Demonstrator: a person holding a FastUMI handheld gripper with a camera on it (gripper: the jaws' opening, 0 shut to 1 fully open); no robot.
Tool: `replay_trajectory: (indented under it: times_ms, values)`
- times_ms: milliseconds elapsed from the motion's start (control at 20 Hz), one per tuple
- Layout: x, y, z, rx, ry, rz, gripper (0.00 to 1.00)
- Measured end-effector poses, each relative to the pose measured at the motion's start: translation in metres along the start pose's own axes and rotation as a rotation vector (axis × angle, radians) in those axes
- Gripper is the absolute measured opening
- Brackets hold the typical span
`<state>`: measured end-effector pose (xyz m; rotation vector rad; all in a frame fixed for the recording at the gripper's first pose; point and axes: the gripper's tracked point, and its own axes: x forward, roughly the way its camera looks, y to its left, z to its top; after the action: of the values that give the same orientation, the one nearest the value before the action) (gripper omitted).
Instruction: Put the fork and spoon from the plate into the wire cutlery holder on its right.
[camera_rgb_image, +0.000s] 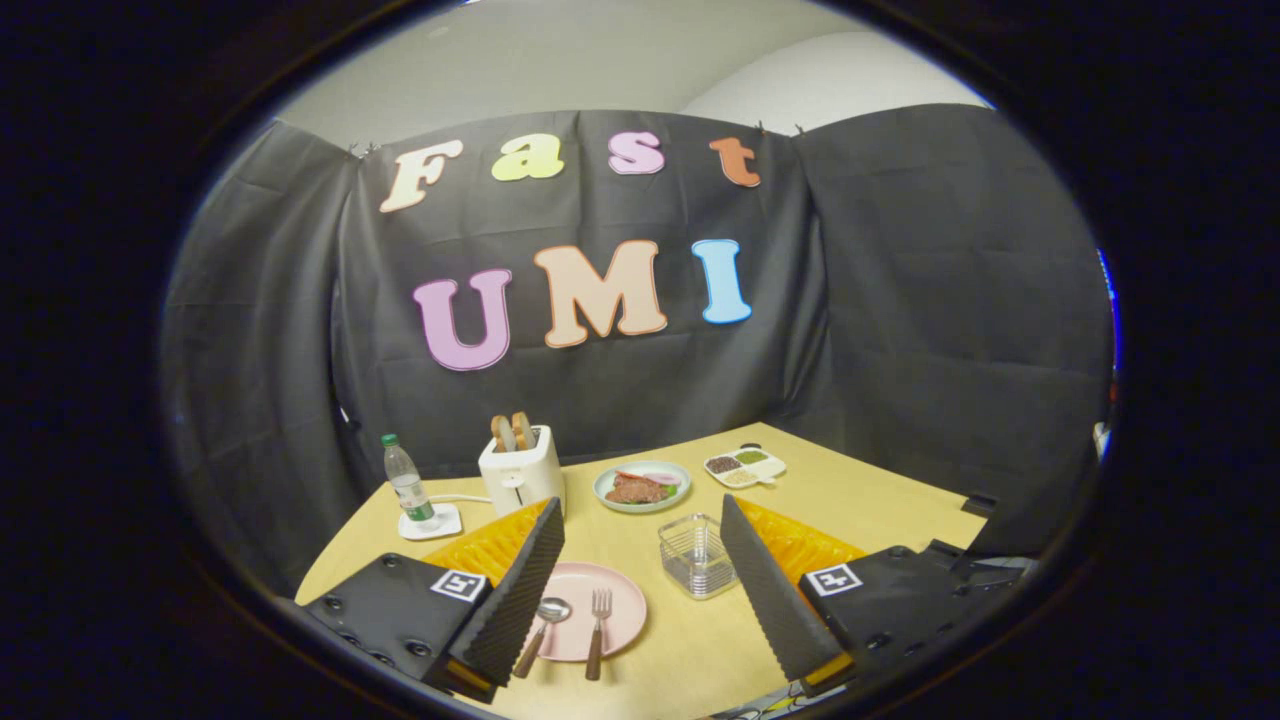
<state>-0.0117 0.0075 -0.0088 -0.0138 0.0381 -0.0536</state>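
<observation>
Lying on the pink plate (620, 600) between the wide-open jaws, spoon (545, 620) and fork (598, 630) rest untouched.

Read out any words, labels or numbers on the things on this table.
Water bottle: its label is too small and blurred to read.
Toaster: no readable text.
Square black-and-white markers behind the open fingers: patterns, not words.
Plate, fork, spoon, wire cutlery holder: none.

Fork (598, 632) and spoon (543, 622) on pink plate (625, 600), wire holder (696, 555) beside
</observation>
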Motion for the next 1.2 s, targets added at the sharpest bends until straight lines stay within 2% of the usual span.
replay_trajectory:
  times_ms: [350, 600, 700, 1000, 1200]
  values:
    - [-0.01, 0.0, -0.008, -0.027, 0.015, -0.008, 0.99]
    - [-0.006, -0.001, -0.033, -0.012, 0.083, 0.008, 0.99]
    - [-0.003, 0.001, -0.052, -0.007, 0.126, 0.029, 0.99]
    - [0.005, 0.003, -0.107, -0.094, 0.255, 0.093, 0.99]
    - [0.01, 0.014, -0.145, -0.076, 0.341, 0.142, 0.99]
